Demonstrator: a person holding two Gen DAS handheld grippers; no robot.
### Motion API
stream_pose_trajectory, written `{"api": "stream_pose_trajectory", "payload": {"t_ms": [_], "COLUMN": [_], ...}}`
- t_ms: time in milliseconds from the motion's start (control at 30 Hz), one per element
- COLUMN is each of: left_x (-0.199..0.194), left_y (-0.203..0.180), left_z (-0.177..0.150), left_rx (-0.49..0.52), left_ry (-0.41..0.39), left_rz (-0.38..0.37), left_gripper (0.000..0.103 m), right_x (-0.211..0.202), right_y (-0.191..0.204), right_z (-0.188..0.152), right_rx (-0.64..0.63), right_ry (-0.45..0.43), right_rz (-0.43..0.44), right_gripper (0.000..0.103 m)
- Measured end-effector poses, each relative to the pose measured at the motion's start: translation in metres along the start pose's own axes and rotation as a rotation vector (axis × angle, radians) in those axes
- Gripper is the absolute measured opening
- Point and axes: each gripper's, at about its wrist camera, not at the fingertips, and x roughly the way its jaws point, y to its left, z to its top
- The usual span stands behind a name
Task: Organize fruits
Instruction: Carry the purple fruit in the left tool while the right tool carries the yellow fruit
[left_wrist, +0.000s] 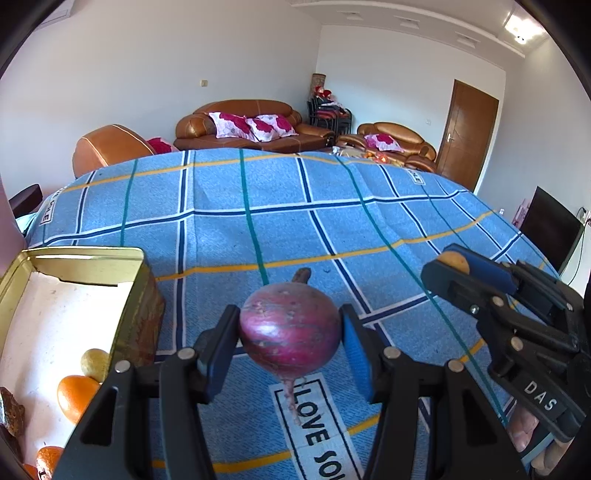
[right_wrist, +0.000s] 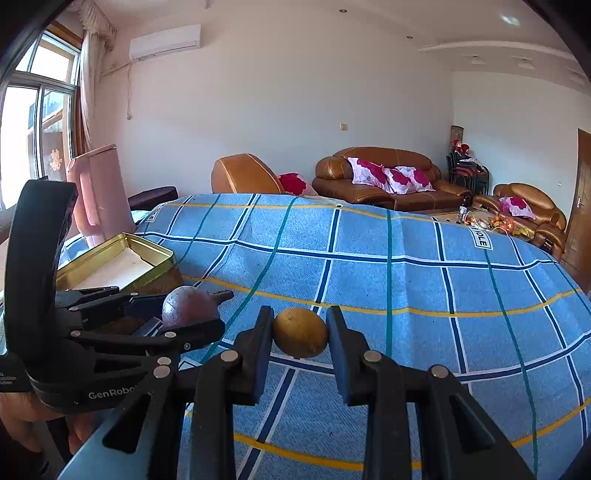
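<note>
My left gripper (left_wrist: 290, 338) is shut on a round purple-red beet (left_wrist: 290, 328) and holds it above the blue checked tablecloth (left_wrist: 295, 229). It also shows in the right wrist view (right_wrist: 190, 306). My right gripper (right_wrist: 300, 334) is shut on a small yellow-brown fruit (right_wrist: 300, 332), also above the cloth. The right gripper shows at the right in the left wrist view (left_wrist: 456, 264). An open gold tin box (left_wrist: 85, 254) sits at the left and holds an orange (left_wrist: 75, 397), a small yellow fruit (left_wrist: 94, 363) and other pieces.
The tin also shows in the right wrist view (right_wrist: 122, 254). A pink chair (right_wrist: 98, 188) stands behind it. Brown sofas (left_wrist: 240, 125) and a door (left_wrist: 467, 133) lie beyond the table's far edge. A dark screen (left_wrist: 550, 229) stands at the right.
</note>
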Motion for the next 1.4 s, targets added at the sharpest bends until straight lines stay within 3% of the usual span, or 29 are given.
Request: {"api": "stream_pose_trajectory", "payload": {"t_ms": [500, 1400], "left_x": [-0.026, -0.057], "left_y": [-0.013, -0.02], "left_z": [-0.003, -0.013], "left_rx": [0.067, 0.091], "left_ry": [-0.135, -0.28], "left_rz": [0.061, 0.142], "left_gripper": [0.056, 0.056], "right_x": [-0.012, -0.026], "right_y": [0.006, 0.017], "right_z": [-0.002, -0.006], "right_rx": [-0.024, -0.064], "right_ry": [-0.049, -0.127], "right_rz": [0.017, 0.018], "right_gripper": [0.031, 0.031]}}
